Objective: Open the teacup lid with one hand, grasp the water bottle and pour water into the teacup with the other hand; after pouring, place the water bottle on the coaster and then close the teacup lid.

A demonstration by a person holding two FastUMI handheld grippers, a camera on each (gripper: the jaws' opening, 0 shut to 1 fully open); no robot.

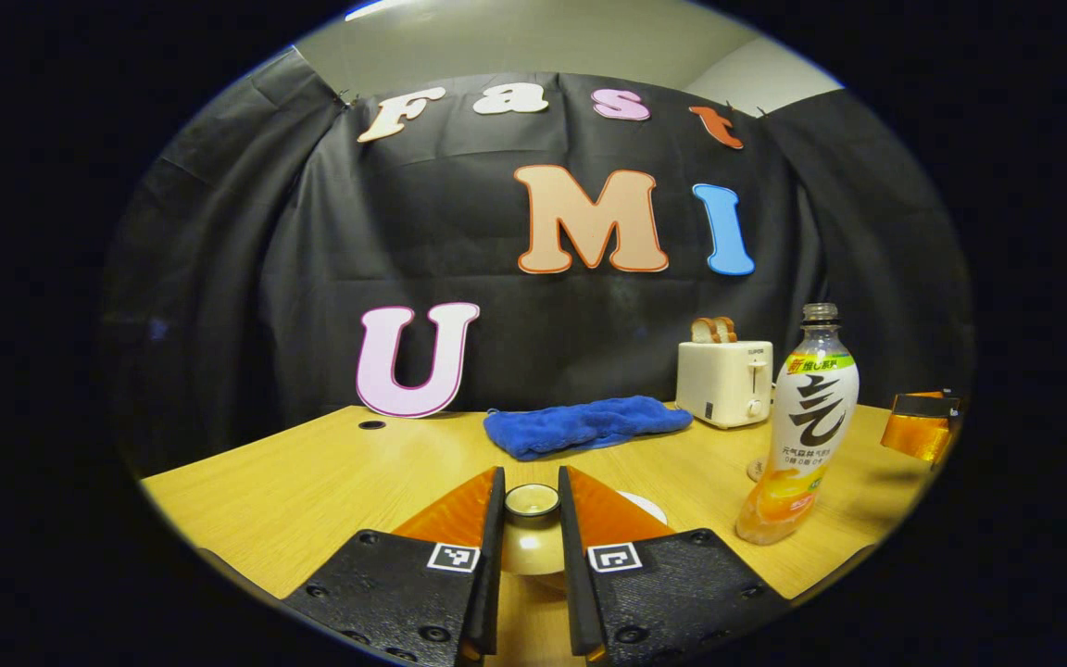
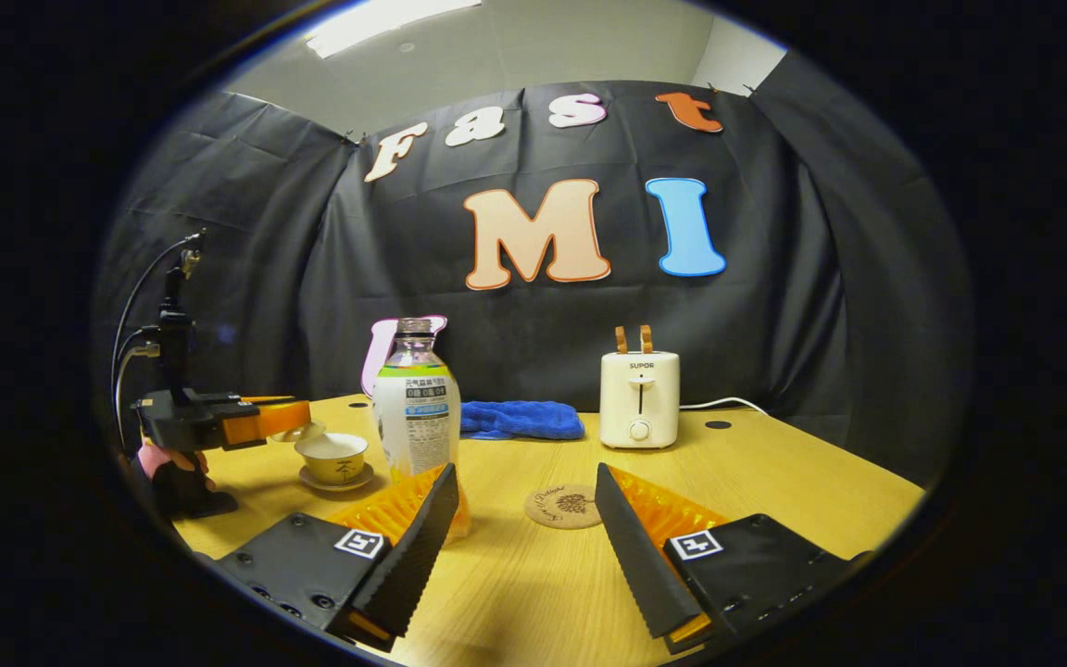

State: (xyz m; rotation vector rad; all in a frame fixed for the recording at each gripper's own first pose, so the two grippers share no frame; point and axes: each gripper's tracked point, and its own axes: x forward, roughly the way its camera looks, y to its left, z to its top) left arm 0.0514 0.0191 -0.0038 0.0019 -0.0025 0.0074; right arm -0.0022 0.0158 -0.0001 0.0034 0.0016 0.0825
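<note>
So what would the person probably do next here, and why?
Probably bring the open right gripper forward and left around the bottle and close on it. The left gripper already holds the lid off the cup, and the bottle stands upright on the table, ungrasped.

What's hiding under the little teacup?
A small saucer sits under the teacup, on the wooden table. Only the saucer's rim peeks out; the cup covers its middle.
</note>
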